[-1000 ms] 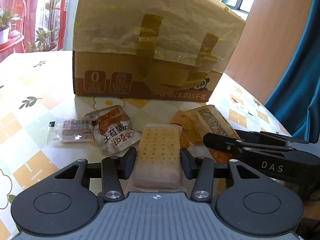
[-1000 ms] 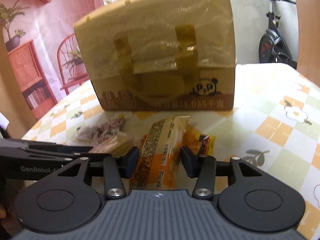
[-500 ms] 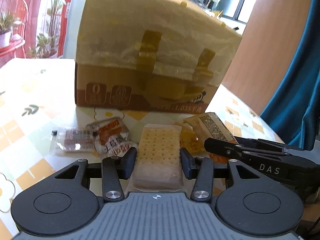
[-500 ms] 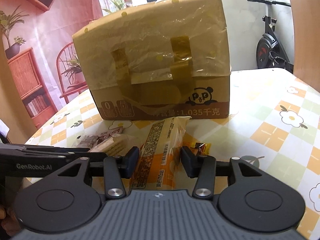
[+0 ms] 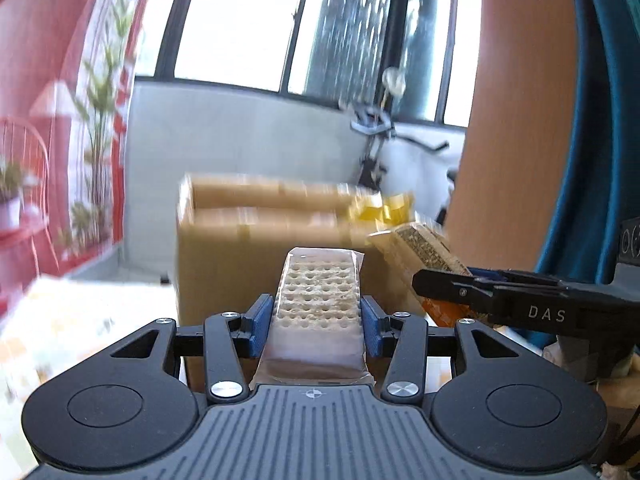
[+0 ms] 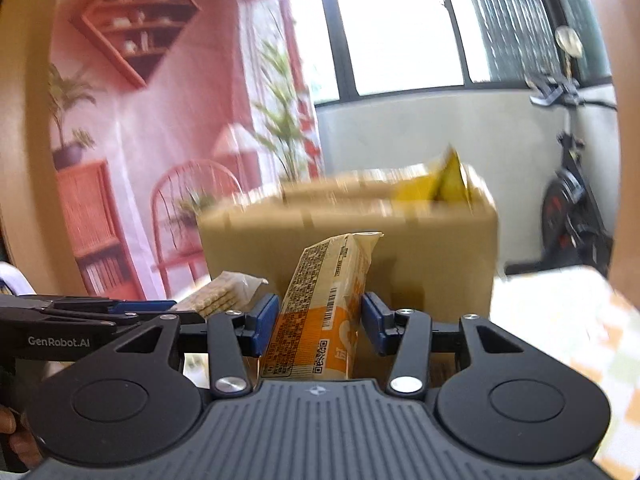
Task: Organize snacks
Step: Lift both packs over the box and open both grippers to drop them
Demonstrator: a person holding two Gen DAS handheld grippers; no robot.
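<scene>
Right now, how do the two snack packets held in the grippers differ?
The cracker pack is clear, showing pale dotted crackers; the orange packet is opaque, printed with text and barcodes. The left gripper holds the cracker pack, the right gripper the orange packet. Both are lifted before the cardboard box.

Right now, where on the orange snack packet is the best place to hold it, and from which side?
Probably as the right gripper does: across the narrow lower-middle of the orange snack packet, one pad on each long side edge, coming from its bottom end. The packet is long and flat, so its narrow width fits between the fingers, and its free top end points toward the cardboard box.
</scene>
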